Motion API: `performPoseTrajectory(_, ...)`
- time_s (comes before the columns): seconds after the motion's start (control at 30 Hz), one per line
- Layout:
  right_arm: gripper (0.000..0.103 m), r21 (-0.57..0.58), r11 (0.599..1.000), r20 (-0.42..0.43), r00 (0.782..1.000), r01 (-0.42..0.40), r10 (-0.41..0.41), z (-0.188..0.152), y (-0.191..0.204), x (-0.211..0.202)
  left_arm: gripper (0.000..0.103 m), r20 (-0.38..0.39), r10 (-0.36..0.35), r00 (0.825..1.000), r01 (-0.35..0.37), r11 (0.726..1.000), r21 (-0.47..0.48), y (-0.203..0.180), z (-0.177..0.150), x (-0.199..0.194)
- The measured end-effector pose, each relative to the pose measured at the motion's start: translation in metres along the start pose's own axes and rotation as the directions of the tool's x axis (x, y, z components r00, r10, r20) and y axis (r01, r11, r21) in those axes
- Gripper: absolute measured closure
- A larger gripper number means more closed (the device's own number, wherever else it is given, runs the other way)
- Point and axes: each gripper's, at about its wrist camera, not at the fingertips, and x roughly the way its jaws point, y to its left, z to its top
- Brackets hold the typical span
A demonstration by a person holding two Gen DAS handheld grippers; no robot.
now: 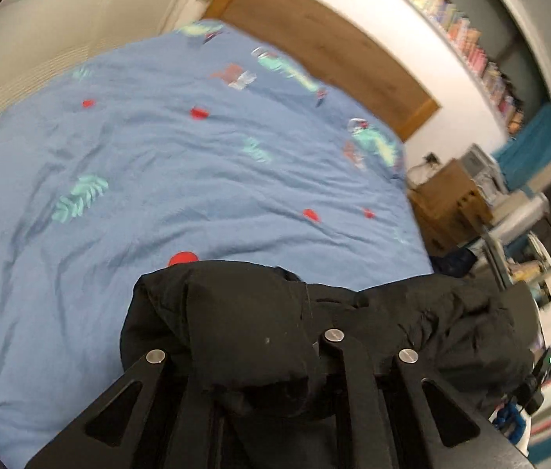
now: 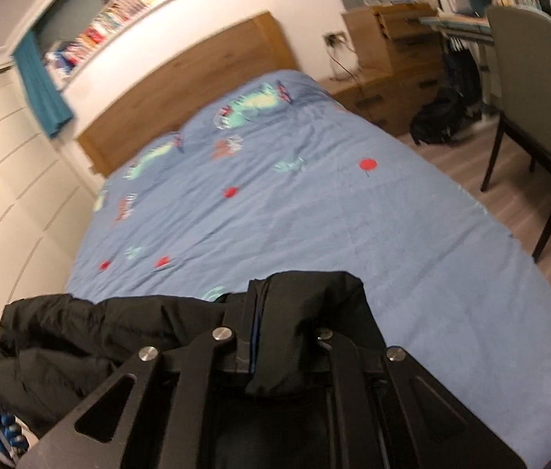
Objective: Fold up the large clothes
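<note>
A: Where is the black jacket (image 1: 259, 332) at this moment?

B: It hangs between the two tools, above the near end of the bed (image 1: 158, 156), not laid out on it. The left hand-held gripper (image 1: 252, 367) is clamped on one bunch of the padded cloth, and the right hand-held gripper (image 2: 275, 355) is clamped on another; in the right view the cloth sits pinched between the fingers, with the rest trailing off toward the left tool.

A: Why hold it like that?

B: Judging by the task, the person seems to hold it by two points along one edge so the weight pulls it straight before it is spread on the blue bedcover (image 2: 314, 215). The cloth between the grips sags in folds, so it does not look stretched yet, and the fold itself has not begun.

A: Anything around that could get in the way?

B: The bedcover is bare ahead of both tools apart from its printed pattern, so nothing blocks a lay-down. A wooden headboard (image 2: 181, 78) stands at the far end, a chair (image 2: 537, 97) and a dark bag (image 2: 439, 117) sit on the floor off the right edge, and wooden drawers (image 1: 447, 199) stand near the far right corner. All are well apart from the jacket
</note>
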Motion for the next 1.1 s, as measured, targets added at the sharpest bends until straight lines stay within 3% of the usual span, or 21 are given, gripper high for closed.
performPoseTrajectory(0.1,0.093,0.032,0.999,-0.037,0.999,0.031,-0.030,0.003,-0.006,0.048,0.086,-0.030,0.009,1.000,-0.010,0.998,-0.059,0.022,0.008,0.048)
performPoseTrajectory(0.3,0.093,0.045,0.996,-0.091,0.993,0.075,-0.070,-0.007,-0.013,0.120,0.085,-0.070,-0.021,0.997,0.015,0.996,-0.083,0.038,0.010,0.105)
performPoseTrajectory(0.43,0.090,0.065,0.996,-0.097,0.994,0.058,-0.052,-0.011,-0.017,0.137,0.079,-0.055,-0.065,0.996,0.059,0.994,-0.094,0.038,0.012,0.103)
performPoseTrajectory(0.53,0.082,0.081,0.997,-0.070,0.998,0.005,0.000,-0.006,-0.021,0.127,0.067,-0.033,-0.103,0.994,0.101,0.992,-0.074,0.036,0.018,0.087)
performPoseTrajectory(0.77,0.044,0.092,0.993,0.007,0.998,-0.069,0.069,0.020,-0.021,0.083,0.036,0.029,-0.117,0.993,0.119,0.990,-0.080,0.022,0.039,0.042)
performPoseTrajectory(0.83,0.041,0.072,0.995,0.040,0.997,-0.068,0.065,0.030,-0.016,0.062,0.011,0.082,-0.067,0.994,0.073,0.995,-0.065,0.013,0.047,0.024)
performPoseTrajectory(0.9,0.040,0.053,0.996,0.065,0.996,-0.069,0.065,0.039,-0.011,0.043,0.009,0.131,-0.044,0.990,0.049,0.998,-0.038,0.004,0.052,0.002)
performPoseTrajectory(1.1,0.040,-0.118,0.988,0.109,0.987,-0.104,0.117,0.028,0.037,-0.017,0.009,0.139,0.032,0.990,-0.048,0.993,0.109,-0.038,0.030,-0.028)
